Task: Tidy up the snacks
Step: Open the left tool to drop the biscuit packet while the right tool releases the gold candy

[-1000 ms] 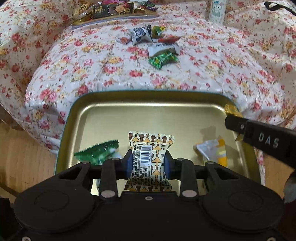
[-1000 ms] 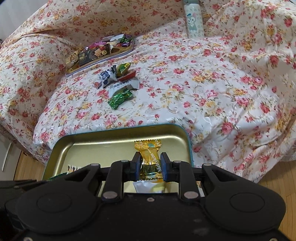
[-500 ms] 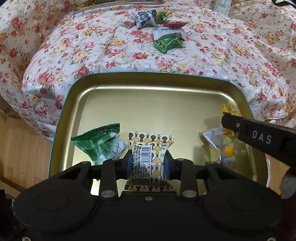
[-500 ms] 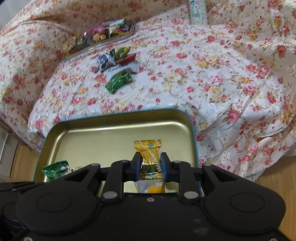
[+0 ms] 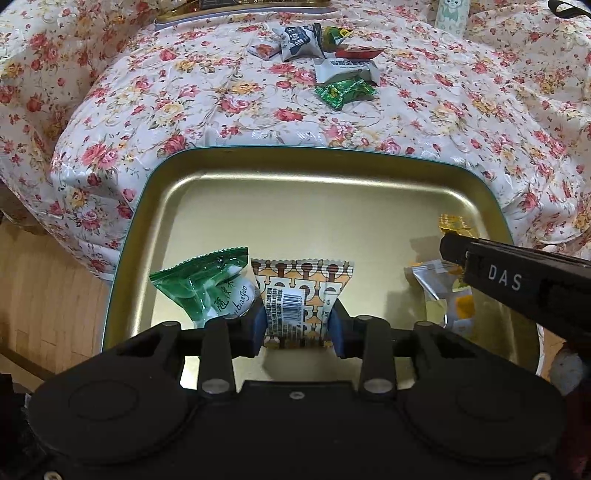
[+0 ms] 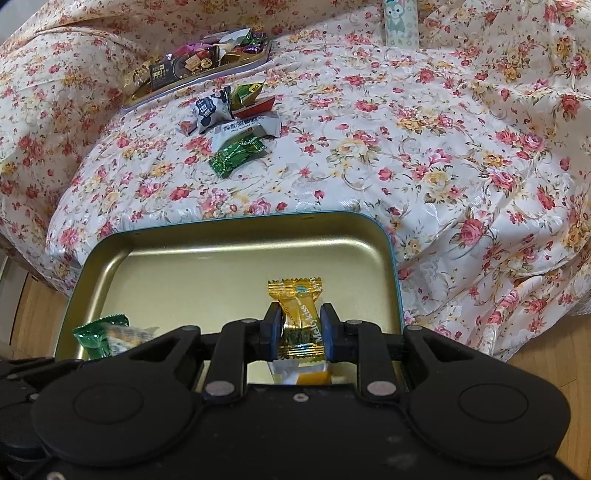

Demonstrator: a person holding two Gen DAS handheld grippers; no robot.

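Note:
My left gripper (image 5: 297, 326) is shut on an orange-and-white patterned snack packet (image 5: 301, 295), low over the gold tray (image 5: 295, 173). A green packet (image 5: 207, 284) lies in the tray, touching the left finger. My right gripper (image 6: 298, 330) is shut on a gold candy (image 6: 297, 310) over the tray's (image 6: 240, 254) right side, above a silver-yellow packet (image 6: 301, 374). The right gripper's finger (image 5: 517, 284) shows at the right of the left wrist view, over that packet (image 5: 443, 291).
Several loose snacks (image 6: 236, 129) lie on the floral cloth (image 6: 424, 147) beyond the tray. A second tray full of sweets (image 6: 199, 70) stands at the far left. A pale bottle (image 6: 400, 22) stands at the back. Wooden floor (image 5: 44, 295) lies beside the cloth's edge.
Both grippers have moved down and closer over the gold tray, each still holding its snack. The green packet now touches my left finger.

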